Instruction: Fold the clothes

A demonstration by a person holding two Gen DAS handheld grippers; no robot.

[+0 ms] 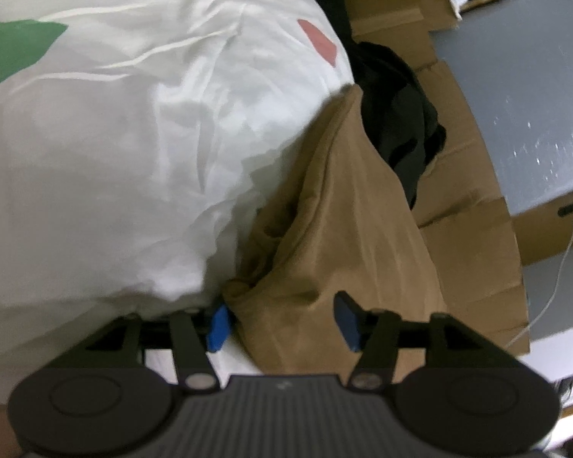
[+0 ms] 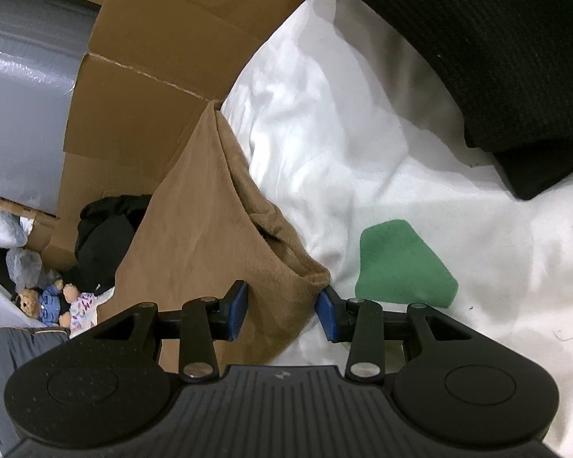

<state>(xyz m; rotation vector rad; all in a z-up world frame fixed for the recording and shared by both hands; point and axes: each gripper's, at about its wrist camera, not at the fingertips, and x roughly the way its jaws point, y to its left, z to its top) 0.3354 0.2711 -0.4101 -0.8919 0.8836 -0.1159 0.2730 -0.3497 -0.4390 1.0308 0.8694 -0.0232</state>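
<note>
I see one tan garment [image 1: 336, 229], lower centre. My left gripper [image 1: 282, 320] fingers are released around it; my right gripper [image 2: 282, 313] fingers grasp it.

A tan garment [image 1: 336, 229] lies on a white sheet [image 1: 133, 152] with green [image 1: 15, 49] and pink [image 1: 321, 42] patches. Black cloth [image 1: 397, 114] sits on brown cardboard [image 1: 473, 191]. Gripper pads [image 2: 237, 309] are blue.
</note>
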